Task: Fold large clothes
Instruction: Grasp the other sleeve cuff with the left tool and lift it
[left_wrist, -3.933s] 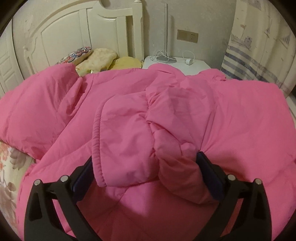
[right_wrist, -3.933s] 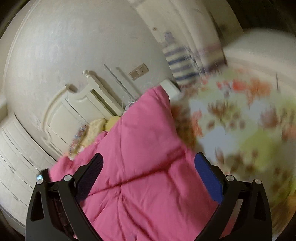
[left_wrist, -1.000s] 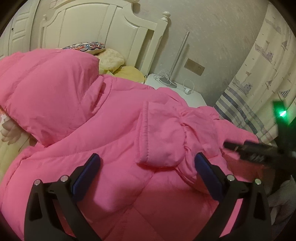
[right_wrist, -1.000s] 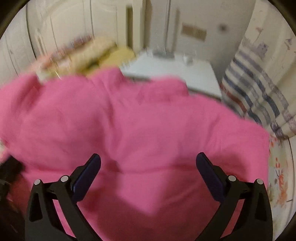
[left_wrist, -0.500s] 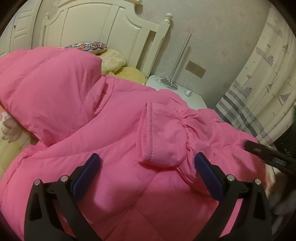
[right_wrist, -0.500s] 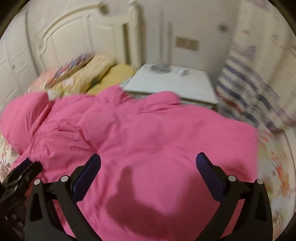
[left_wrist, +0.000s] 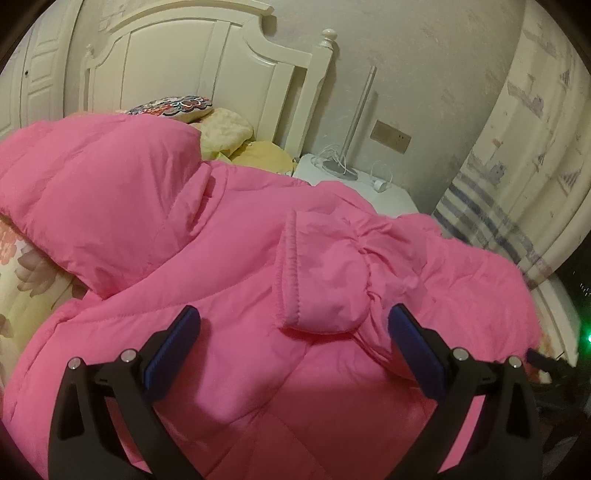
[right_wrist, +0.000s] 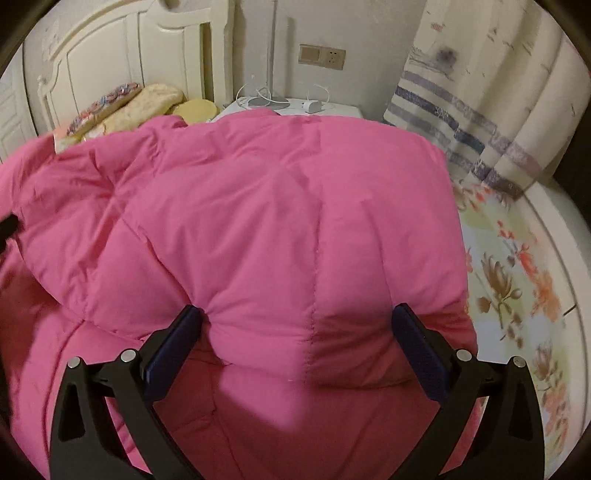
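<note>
The big pink coat (left_wrist: 229, 295) lies spread out on the bed (right_wrist: 517, 280), puffy and soft, and it covers most of the flowery sheet. Its top end points toward the headboard (left_wrist: 184, 66), and its far edge reaches near the bed's edge by the white nightstand (left_wrist: 388, 192). One sleeve (left_wrist: 325, 273) is folded in across the middle of the coat, with its cuff lying flat on top — I think it is put there so the coat makes a neat, narrow shape before it gets folded again. The hood or upper part bulges up at the left side in the left wrist view.

The left tool (left_wrist: 295, 332) hangs just above the coat, near the sleeve cuff. Its two fingers are spread wide and hold nothing.

The right tool (right_wrist: 297, 332) is spread wide too. A fat fold of the coat sits between its fingers and bulges against the left one, but the fingers do not pinch it yet. This looks like a good spot to grab — a thick edge is easy to lift and fold over.

Pillows (right_wrist: 155, 99) sit at the bed's head corner, and a striped curtain (right_wrist: 480, 110) hangs beside the bed.
</note>
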